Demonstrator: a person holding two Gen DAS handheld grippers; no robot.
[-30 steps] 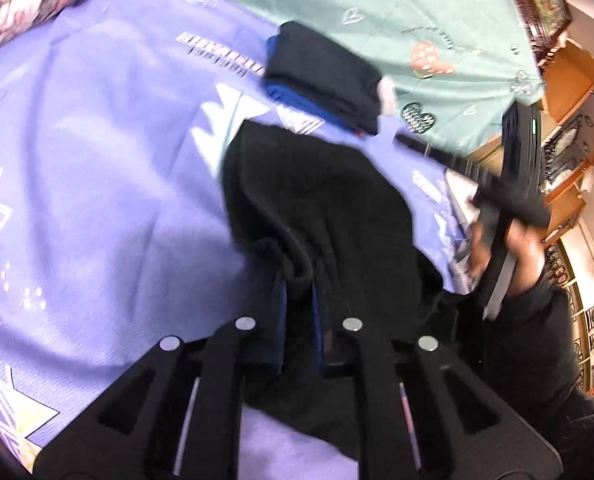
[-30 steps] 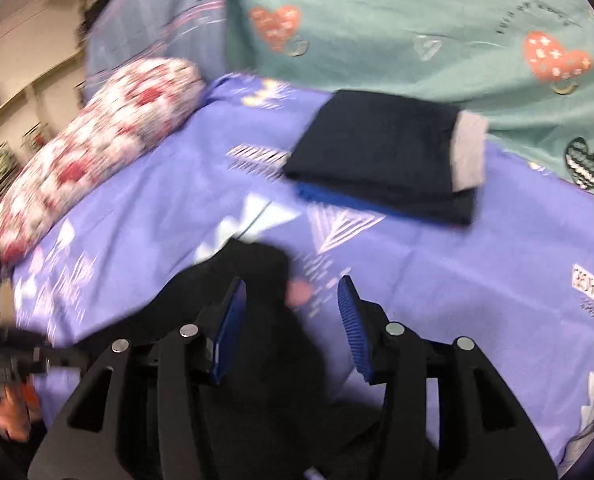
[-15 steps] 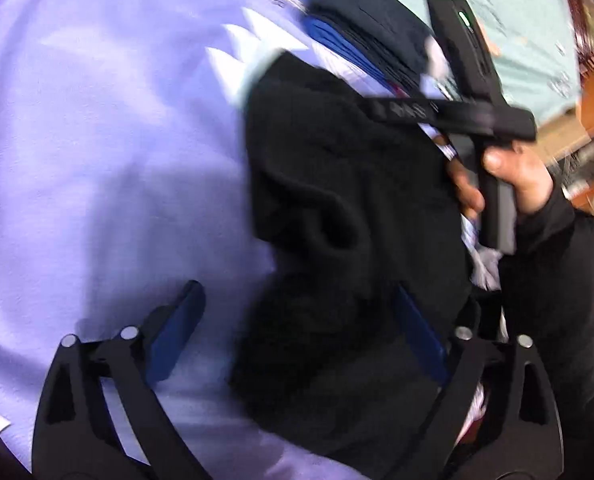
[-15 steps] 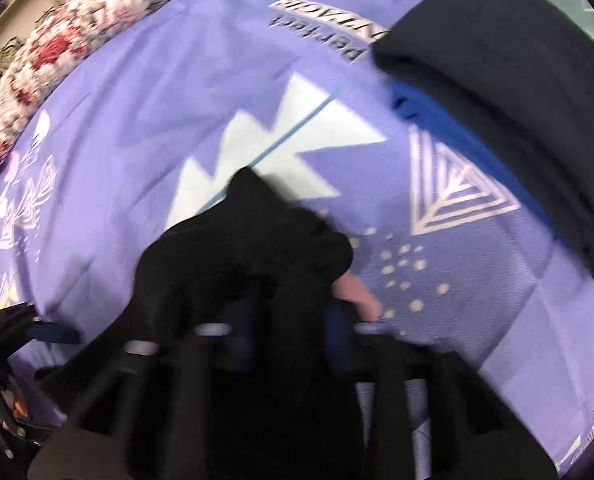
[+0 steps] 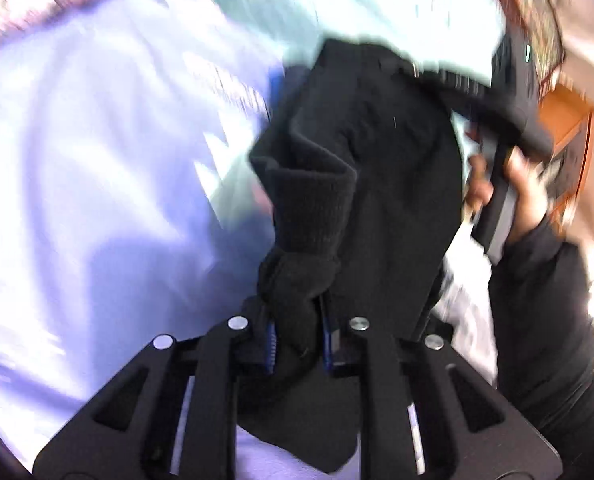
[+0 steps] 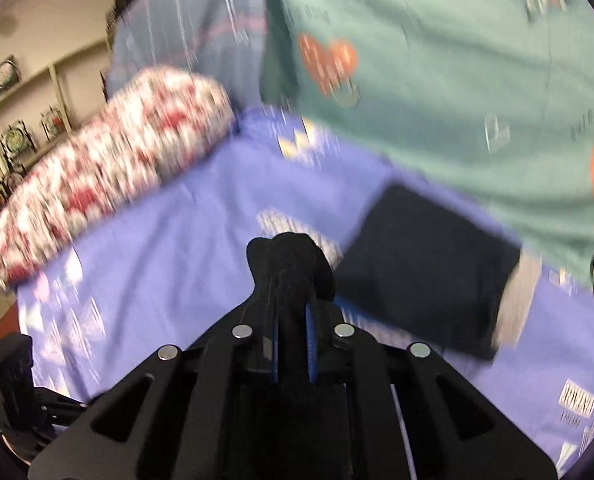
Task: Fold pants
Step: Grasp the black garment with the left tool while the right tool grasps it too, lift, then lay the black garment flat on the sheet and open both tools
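Lifting pants [image 5: 361,168] off bed [image 6: 169,248], left hand-held gripper [image 5: 297,340] and right hand-held gripper [image 6: 291,344] each clamping cloth; next, probably spreading flat.

Each fisheye camera sits just behind its gripper's own fingers and looks forward and downward along them at the bed [image 6: 169,216], with the black pants [image 5: 361,168] bunched very close to the lens. The left wrist view faces across the purple sheet toward the person's right hand [image 5: 509,184] at its right edge. The right wrist view faces the floral pillow [image 6: 109,164] and the folded dark stack [image 6: 425,272]. Both views share the purple sheet and the pants.
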